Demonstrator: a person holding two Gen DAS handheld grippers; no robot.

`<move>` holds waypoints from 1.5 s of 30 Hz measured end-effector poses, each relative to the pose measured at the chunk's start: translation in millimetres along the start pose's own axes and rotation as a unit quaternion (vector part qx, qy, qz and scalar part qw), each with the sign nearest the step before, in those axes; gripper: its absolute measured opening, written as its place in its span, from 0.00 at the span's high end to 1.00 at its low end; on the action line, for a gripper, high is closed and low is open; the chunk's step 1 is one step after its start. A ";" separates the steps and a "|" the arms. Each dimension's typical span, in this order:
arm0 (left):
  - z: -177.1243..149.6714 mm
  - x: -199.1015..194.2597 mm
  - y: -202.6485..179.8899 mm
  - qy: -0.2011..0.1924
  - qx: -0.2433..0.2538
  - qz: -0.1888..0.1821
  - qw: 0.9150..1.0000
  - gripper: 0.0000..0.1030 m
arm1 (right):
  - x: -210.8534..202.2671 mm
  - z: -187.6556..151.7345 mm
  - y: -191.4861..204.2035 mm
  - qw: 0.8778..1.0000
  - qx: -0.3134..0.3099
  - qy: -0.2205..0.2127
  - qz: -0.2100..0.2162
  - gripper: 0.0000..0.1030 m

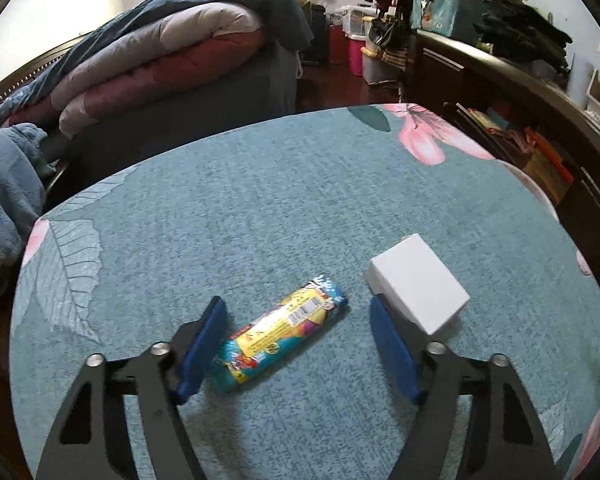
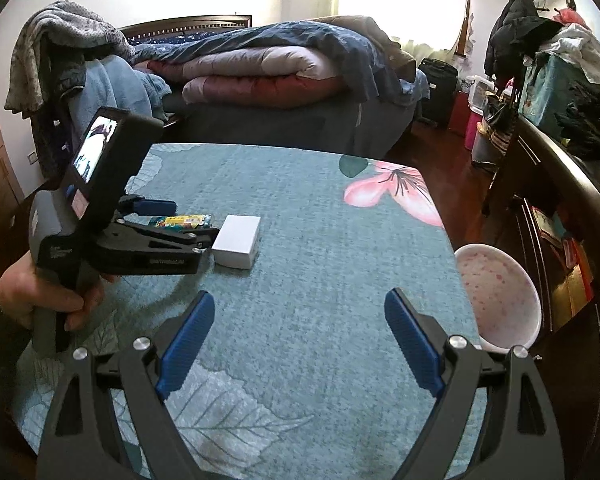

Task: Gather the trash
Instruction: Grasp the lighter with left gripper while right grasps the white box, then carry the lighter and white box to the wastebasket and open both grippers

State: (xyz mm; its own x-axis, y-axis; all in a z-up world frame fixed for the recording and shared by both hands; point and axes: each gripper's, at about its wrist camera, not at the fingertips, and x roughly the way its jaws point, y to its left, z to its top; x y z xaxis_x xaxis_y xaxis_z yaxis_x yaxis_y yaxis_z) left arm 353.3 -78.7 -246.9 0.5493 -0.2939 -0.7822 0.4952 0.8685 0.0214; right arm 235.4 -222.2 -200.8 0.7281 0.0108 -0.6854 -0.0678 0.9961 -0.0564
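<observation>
Wrapper (image 1: 281, 345) between left tongs (image 1: 298, 312) (unpinched)

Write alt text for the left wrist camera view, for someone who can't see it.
The left gripper hangs open around a colourful wrapped roll lying on a teal flowered tablecloth. A small white box sits just right of it.

left gripper (image 1: 296, 312) tilted down, jaws apart, blue pads (image 1: 204, 344) clear on both sides of what lies between, pressing on nothing. seen from the right wrist as well, gripped low on its handle by a hand (image 2: 40, 292), fingers curled round the grip, a dark sleeve edge at the wrist. right gripper (image 2: 300, 300) also angled downward, jaws spread wide, pads (image 2: 186, 344) bare, nothing between them. the two grippers well apart, left one farther forward.
</observation>
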 end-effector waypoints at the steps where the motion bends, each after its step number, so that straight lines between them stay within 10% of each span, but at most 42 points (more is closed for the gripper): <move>1: -1.4 -1.7 -2.4 -0.004 0.004 -0.001 1.000 0.42 | 2.3 0.9 1.2 1.000 0.001 0.001 0.000 0.15; 8: -11.8 -13.6 -9.0 -0.012 0.000 0.005 1.000 0.78 | 17.8 7.0 10.6 1.000 0.008 0.014 0.003 0.15; 22: -49.5 -81.0 67.2 -0.069 -0.162 0.070 0.982 0.79 | 98.4 42.3 44.2 0.997 0.030 0.062 0.018 0.17; 27: -54.9 -94.5 70.6 -0.078 -0.167 0.067 0.981 0.79 | 124.1 43.2 54.1 0.995 0.033 0.095 0.015 0.41; 29: -57.0 -96.5 68.0 -0.080 -0.166 0.068 0.980 0.79 | 122.0 43.2 57.3 0.996 0.025 0.089 0.013 0.61; 45: -32.6 -122.8 -10.5 -0.106 -0.128 0.043 0.985 0.79 | 16.8 7.9 -0.3 0.997 0.064 0.030 0.043 0.61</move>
State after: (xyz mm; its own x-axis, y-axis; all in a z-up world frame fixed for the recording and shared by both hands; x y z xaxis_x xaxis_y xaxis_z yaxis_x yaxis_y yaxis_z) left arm 258.7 -38.7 -171.4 0.7234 -0.2685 -0.6361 0.2695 0.9580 -0.0980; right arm 253.0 -221.6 -206.5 0.6816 0.0961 -0.7254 -0.0393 0.9947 0.0949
